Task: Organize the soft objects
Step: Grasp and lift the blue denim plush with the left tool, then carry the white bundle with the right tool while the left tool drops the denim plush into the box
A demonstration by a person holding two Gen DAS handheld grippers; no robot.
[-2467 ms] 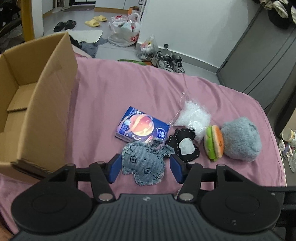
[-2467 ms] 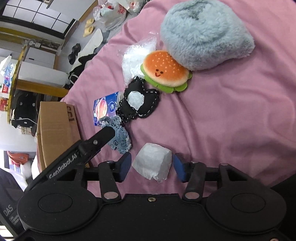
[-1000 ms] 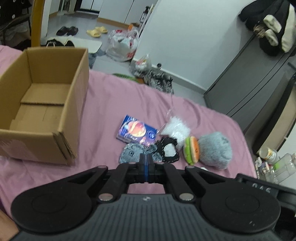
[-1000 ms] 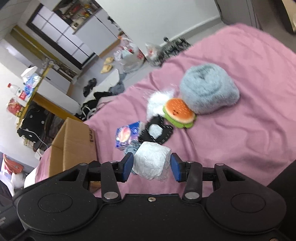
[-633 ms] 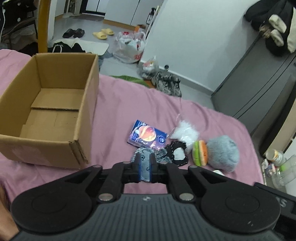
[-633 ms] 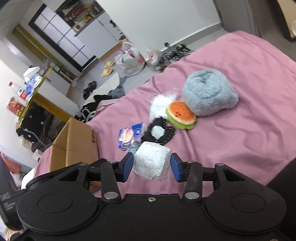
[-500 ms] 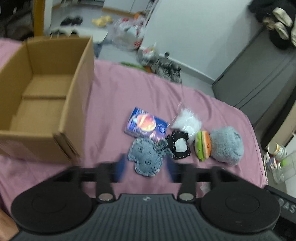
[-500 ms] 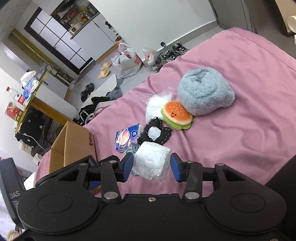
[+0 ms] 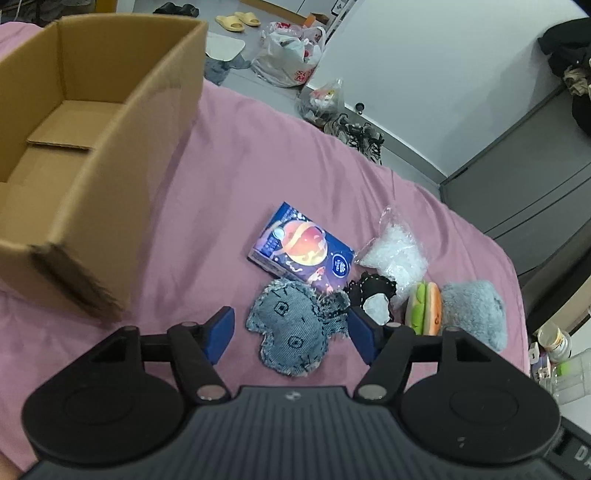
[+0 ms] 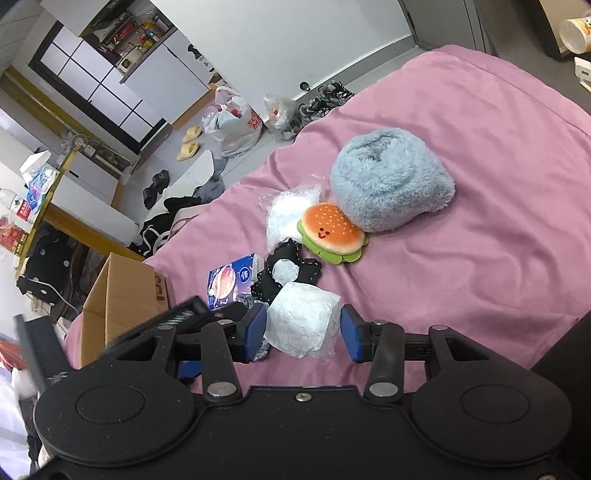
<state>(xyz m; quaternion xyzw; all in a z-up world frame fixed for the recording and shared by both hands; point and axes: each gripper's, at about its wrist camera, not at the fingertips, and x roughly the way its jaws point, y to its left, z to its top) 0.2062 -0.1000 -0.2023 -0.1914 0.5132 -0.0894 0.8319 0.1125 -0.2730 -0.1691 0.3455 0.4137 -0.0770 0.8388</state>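
Observation:
My left gripper is open, its blue pads on either side of a denim patch toy that lies on the pink bedspread. My right gripper is shut on a white wrapped soft bundle and holds it above the bed. A black lace piece, a clear bag of white stuffing, a burger plush and a grey-blue fluffy plush lie in a row. An open empty cardboard box stands at the left.
A blue printed carton lies beyond the denim toy. The floor past the bed holds shoes, bags and slippers. A dark cabinet stands at the right. The left gripper's body shows in the right wrist view.
My left gripper was shut and raised a second ago; it has opened and come down around the denim toy. My right gripper still holds the white bundle, lifted off the bed.

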